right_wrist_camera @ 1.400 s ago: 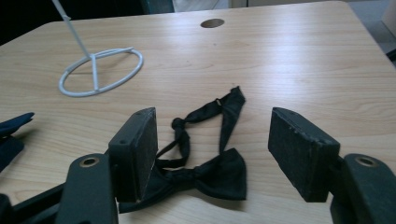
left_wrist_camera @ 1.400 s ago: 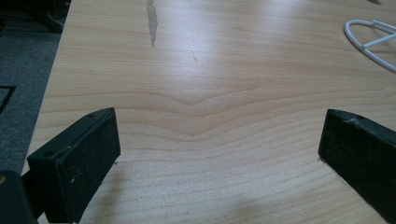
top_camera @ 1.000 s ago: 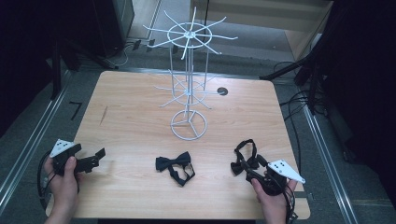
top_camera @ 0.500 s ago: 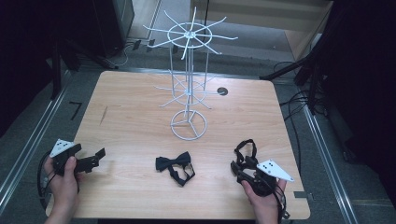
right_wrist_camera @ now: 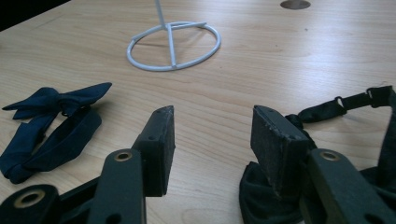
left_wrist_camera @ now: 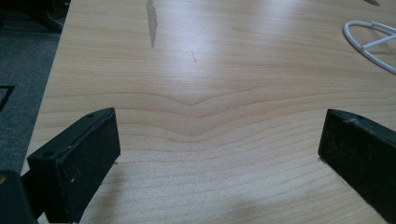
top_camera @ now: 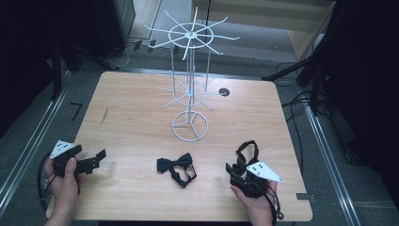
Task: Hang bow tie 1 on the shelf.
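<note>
Bow tie number one [top_camera: 245, 157], the black one with its strap looped out behind, lies at the near right of the table [top_camera: 141, 117], and the right gripper [top_camera: 234, 173] is right on top of it. In the right gripper view its jaws have just been closing and stand half apart over bare wood, gripping nothing; the bow tie [right_wrist_camera: 327, 154] sits just beside and partly under the right-hand jaw, its strap trailing off toward the edge. Nothing clamped yet!

Over at the near left, the left gripper [top_camera: 96, 159] rests low over the table, jaws spread wide and released, with plain tabletop [left_wrist_camera: 210, 93] between them.

Middle of the near edge: a second bow tie [top_camera: 176, 168], dark, lying flat with its band curled under it, well apart from both grippers.

Farther back stands the white wire rack [top_camera: 190, 89], its ring base [right_wrist_camera: 173, 44] on the wood and its spokes bare.
</note>
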`<state>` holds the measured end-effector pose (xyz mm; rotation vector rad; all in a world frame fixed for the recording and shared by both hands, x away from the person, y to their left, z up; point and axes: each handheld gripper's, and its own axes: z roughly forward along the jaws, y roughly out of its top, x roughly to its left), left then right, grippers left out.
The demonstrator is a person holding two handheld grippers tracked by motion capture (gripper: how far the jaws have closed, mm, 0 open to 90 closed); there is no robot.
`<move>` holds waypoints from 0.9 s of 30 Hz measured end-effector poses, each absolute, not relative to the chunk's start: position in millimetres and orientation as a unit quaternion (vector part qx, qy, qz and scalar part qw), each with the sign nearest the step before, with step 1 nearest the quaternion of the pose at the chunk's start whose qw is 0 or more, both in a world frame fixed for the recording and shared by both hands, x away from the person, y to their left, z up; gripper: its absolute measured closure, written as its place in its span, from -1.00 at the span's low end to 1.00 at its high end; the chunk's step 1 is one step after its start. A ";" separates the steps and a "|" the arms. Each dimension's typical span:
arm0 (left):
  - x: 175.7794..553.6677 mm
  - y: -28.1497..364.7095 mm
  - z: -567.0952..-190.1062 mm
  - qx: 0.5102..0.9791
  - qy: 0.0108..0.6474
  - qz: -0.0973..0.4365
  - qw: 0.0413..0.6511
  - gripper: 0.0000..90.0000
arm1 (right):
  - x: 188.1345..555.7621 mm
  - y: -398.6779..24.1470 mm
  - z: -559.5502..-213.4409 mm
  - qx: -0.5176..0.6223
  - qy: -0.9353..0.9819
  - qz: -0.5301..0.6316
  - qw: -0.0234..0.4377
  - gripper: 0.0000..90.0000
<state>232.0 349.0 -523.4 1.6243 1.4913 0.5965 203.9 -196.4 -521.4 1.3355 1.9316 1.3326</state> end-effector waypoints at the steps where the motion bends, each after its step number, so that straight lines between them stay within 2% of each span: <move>1: 232.0 349.0 -523.4 0.647 0.594 0.237 0.416 -1.00 | 203.8 -194.0 -521.6 0.481 0.698 0.486 0.211 0.14; 7: 232.1 349.0 -523.4 0.646 0.594 0.238 0.416 -1.00 | 203.4 -183.4 -523.3 0.467 0.708 0.494 0.190 0.21; 24: 232.2 348.8 -523.3 0.649 0.592 0.238 0.414 -1.00 | 201.1 -147.3 -529.1 0.427 0.741 0.489 0.170 0.20; 27: 232.3 348.8 -523.3 0.649 0.593 0.237 0.414 -1.00 | 200.6 -137.4 -531.6 0.423 0.748 0.489 0.153 0.23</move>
